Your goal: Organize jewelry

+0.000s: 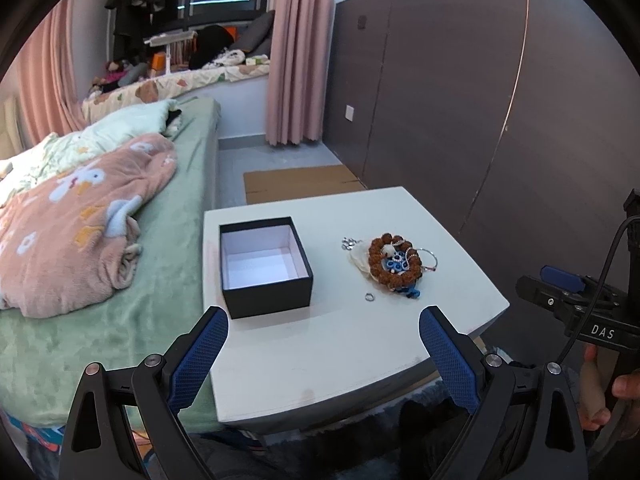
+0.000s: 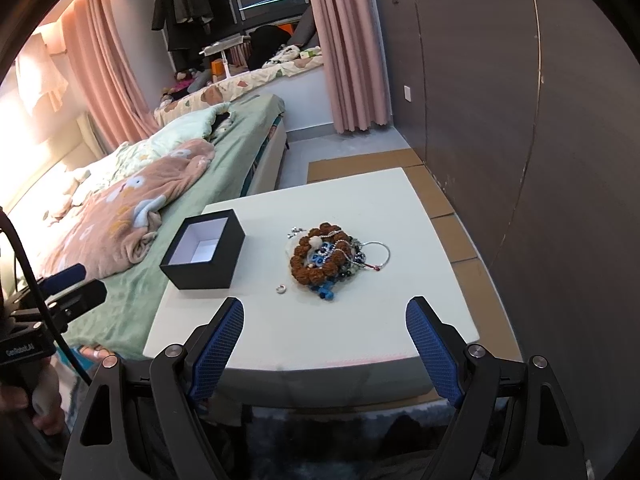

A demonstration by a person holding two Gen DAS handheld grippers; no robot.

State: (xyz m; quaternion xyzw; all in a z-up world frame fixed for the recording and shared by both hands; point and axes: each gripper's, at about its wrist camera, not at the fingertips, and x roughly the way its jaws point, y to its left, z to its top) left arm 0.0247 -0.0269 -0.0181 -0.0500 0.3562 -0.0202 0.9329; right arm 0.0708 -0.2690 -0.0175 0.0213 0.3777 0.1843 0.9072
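Both claws, left claw [image 1: 324,324] and right claw [image 2: 325,316], gape wide, empty. Tangled bead-and-chain jewelry pile [image 2: 328,258] sits right of the open black cardboard box [image 2: 204,254] on the white counter [image 2: 340,332]; we should start with the loose silver ring [image 2: 281,289], pinching low.

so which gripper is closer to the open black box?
Left. The left gripper hovers just short of the black box; the right gripper sits further over, in front of the jewelry pile.

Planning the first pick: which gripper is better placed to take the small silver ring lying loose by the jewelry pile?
Probably right. The right gripper, open, has the silver ring just ahead between its fingers; the left gripper, also open, sits nearer the black box.
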